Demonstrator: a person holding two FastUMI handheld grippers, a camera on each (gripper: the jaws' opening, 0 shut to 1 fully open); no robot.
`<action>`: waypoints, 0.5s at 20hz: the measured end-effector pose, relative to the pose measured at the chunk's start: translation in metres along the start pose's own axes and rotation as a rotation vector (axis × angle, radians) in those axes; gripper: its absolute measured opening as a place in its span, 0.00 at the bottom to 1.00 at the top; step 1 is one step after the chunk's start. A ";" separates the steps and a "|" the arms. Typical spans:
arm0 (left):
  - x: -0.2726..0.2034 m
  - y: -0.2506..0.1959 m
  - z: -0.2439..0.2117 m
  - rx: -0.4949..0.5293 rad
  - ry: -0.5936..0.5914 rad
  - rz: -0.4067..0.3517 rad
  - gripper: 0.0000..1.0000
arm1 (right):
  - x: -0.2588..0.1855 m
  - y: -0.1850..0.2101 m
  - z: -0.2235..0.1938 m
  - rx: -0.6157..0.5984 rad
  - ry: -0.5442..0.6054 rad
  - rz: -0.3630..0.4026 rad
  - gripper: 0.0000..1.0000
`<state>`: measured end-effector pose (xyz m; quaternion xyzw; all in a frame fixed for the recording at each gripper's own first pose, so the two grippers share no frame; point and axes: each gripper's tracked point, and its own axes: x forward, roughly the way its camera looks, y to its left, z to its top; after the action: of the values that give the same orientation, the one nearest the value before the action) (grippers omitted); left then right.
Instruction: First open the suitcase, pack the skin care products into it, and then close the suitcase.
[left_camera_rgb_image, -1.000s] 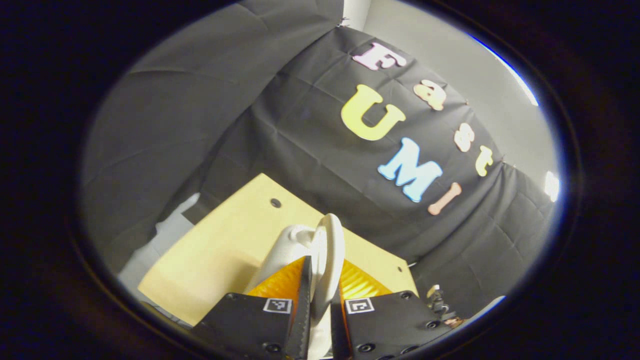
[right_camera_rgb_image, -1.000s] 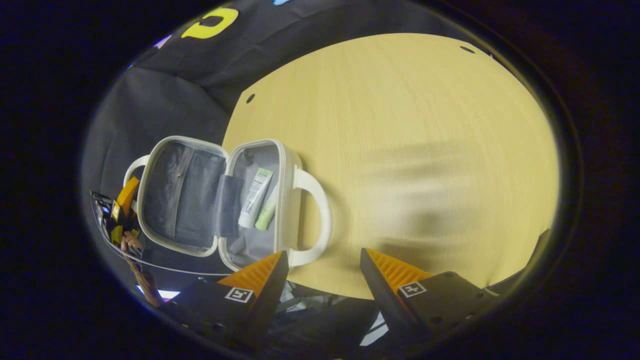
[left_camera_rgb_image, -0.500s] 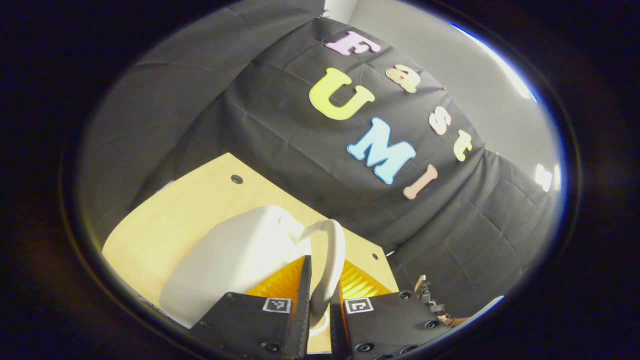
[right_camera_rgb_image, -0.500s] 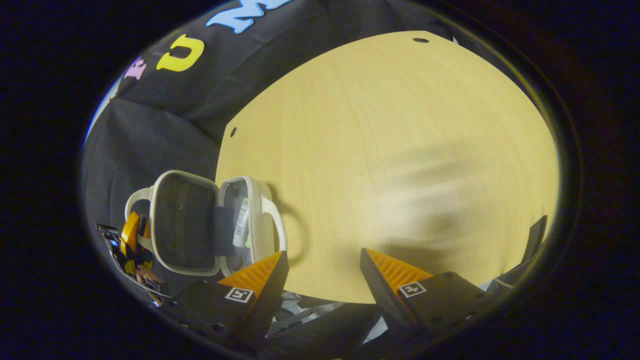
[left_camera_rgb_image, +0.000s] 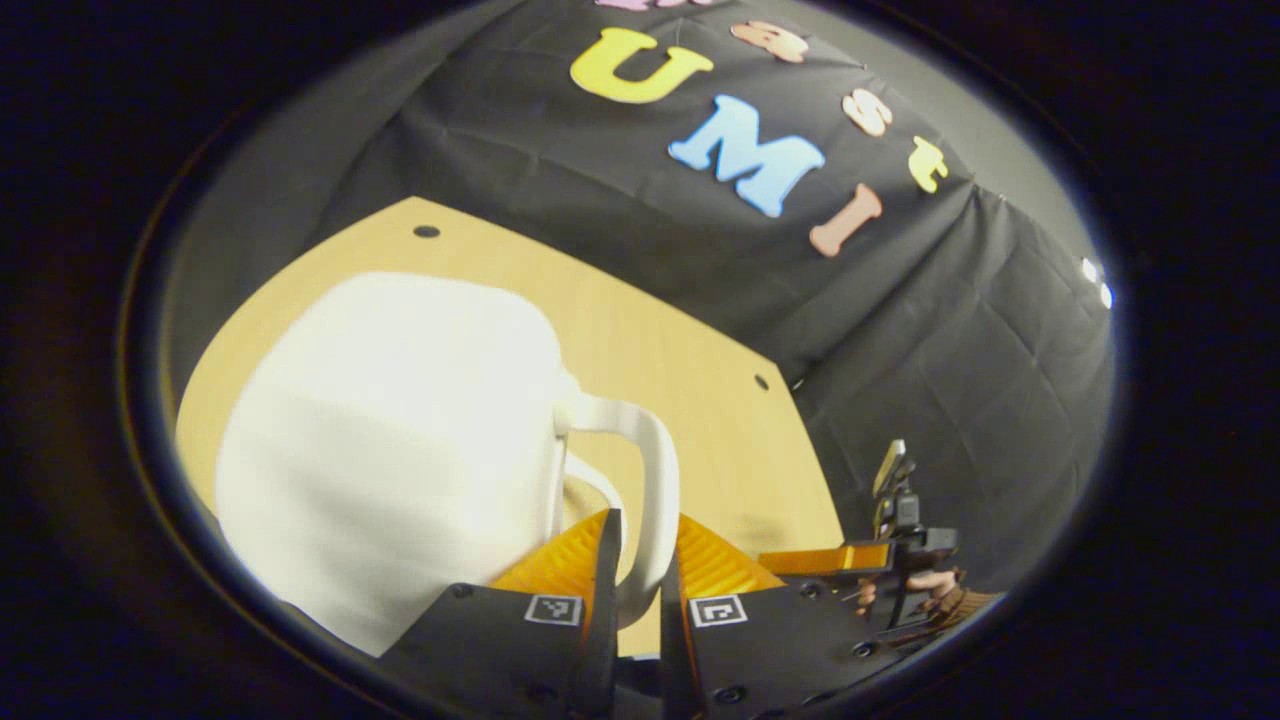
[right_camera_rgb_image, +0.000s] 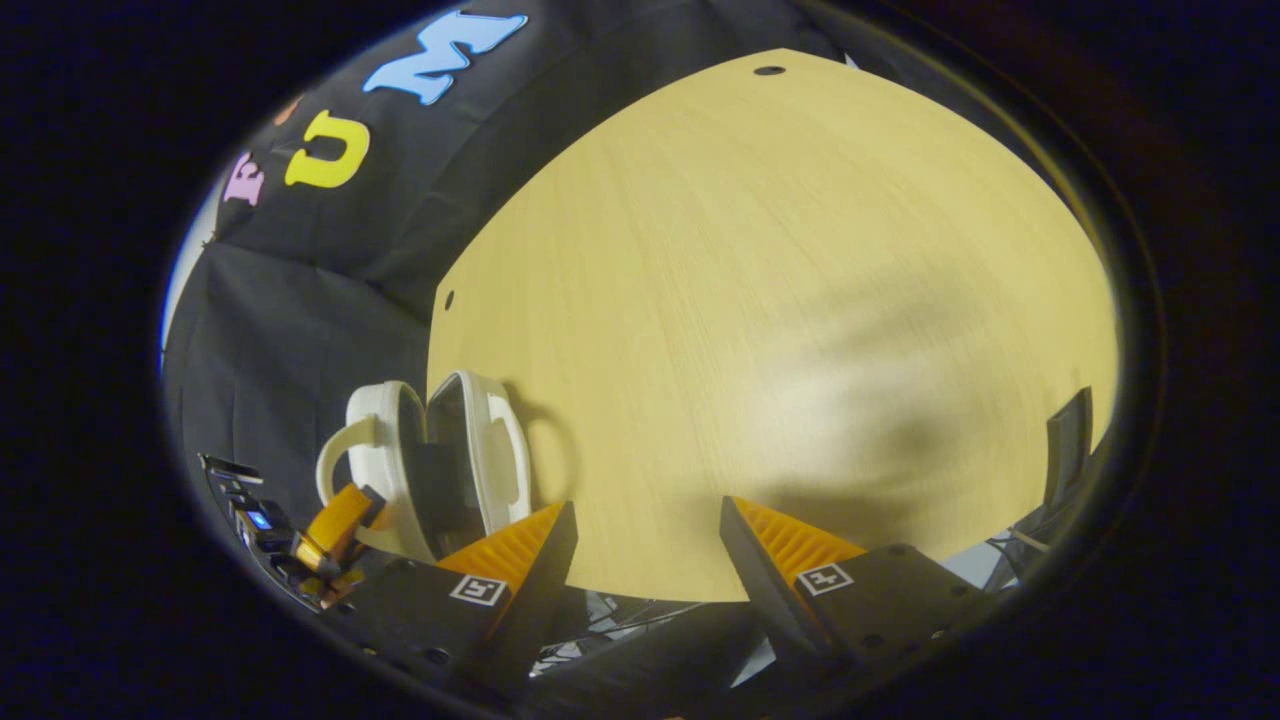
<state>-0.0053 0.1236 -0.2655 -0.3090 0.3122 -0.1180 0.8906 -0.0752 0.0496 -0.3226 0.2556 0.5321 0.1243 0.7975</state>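
White and hard-shelled, the suitcase (right_camera_rgb_image: 440, 465) is seen in the right gripper view standing on the left part of the pale wooden table (right_camera_rgb_image: 780, 300), its two halves nearly brought together with only a narrow wedge of dark lining left between them, the gap facing the camera. A looped handle is carried on the outer face of each half, one turned toward the table's open surface, the other toward the left gripper (right_camera_rgb_image: 335, 525). In the left gripper view the lid's broad white back (left_camera_rgb_image: 390, 440) is presented at the left, and its handle (left_camera_rgb_image: 650, 500) runs upright between the left gripper's (left_camera_rgb_image: 632, 600) two fingers, which are closed narrowly on it from both sides. The right gripper (right_camera_rgb_image: 648, 545) is held well apart from the case, off its right side above bare tabletop, with its fingers spread wide and nothing between them. The right gripper (left_camera_rgb_image: 900, 560) and the hand holding it are also seen low at the right of the left gripper view.
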 end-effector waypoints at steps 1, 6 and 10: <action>0.016 0.005 -0.017 -0.002 0.041 0.022 0.25 | 0.000 -0.001 0.002 0.011 -0.007 -0.002 0.89; 0.047 0.026 -0.023 -0.091 0.075 0.068 0.20 | -0.016 -0.022 0.007 0.110 -0.084 -0.019 0.89; 0.052 0.058 0.008 -0.049 0.071 0.128 0.20 | -0.030 -0.049 0.000 0.163 -0.122 -0.019 0.88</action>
<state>0.0417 0.1517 -0.3219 -0.3058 0.3654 -0.0641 0.8769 -0.0912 -0.0055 -0.3254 0.3216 0.4935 0.0573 0.8061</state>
